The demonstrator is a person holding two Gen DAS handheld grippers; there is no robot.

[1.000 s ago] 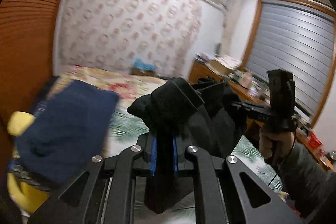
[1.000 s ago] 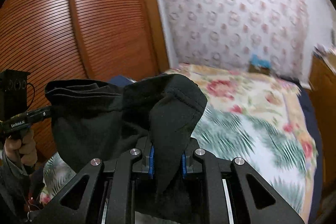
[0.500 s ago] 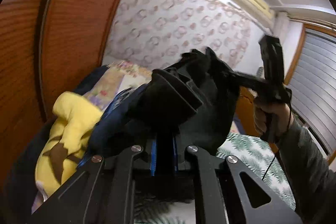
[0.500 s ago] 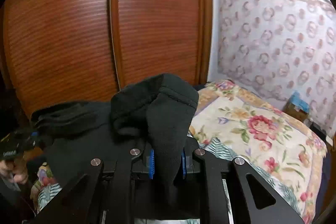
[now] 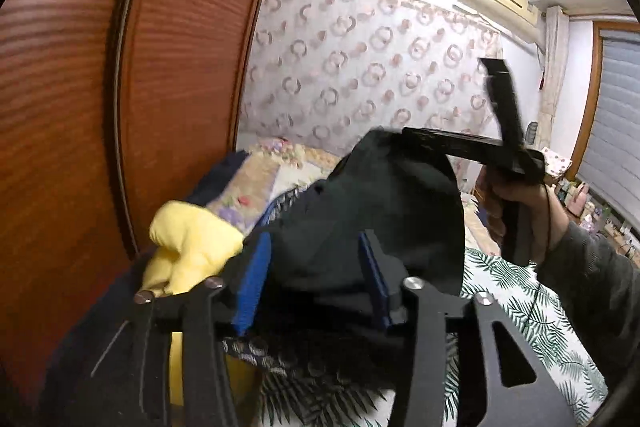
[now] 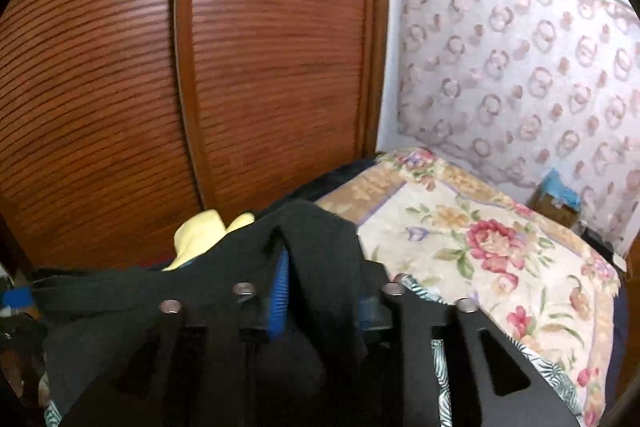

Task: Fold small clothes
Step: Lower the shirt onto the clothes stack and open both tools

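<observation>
Up in the air over the bed, a small dark green-black fabric garment [image 5: 372, 211] is stretched between the two grippers. From the left wrist view, the left gripper [image 5: 316, 279] has its blue-padded fingers [image 5: 252, 279] spread wide apart, with the cloth bunched loosely between them and draped over the frame rather than pinched. In the same view the right gripper [image 5: 416, 137] reaches in from the right, its tip buried in the upper edge of the garment, the person's hand [image 5: 516, 203] wrapped around its handle. From the right wrist view, the right gripper [image 6: 320, 291] has its blue pads [image 6: 280, 291] pressed in against a thick fold of the dark garment [image 6: 320, 259], which hangs down over the frame and trails off to the left. Beside the garment lies a soft yellow cloth item [image 5: 188, 247], close to the ribbed reddish-brown wooden wardrobe door [image 5: 120, 87]. Below spreads the bed's floral and palm-leaf print bedspread [image 6: 500, 247].
</observation>
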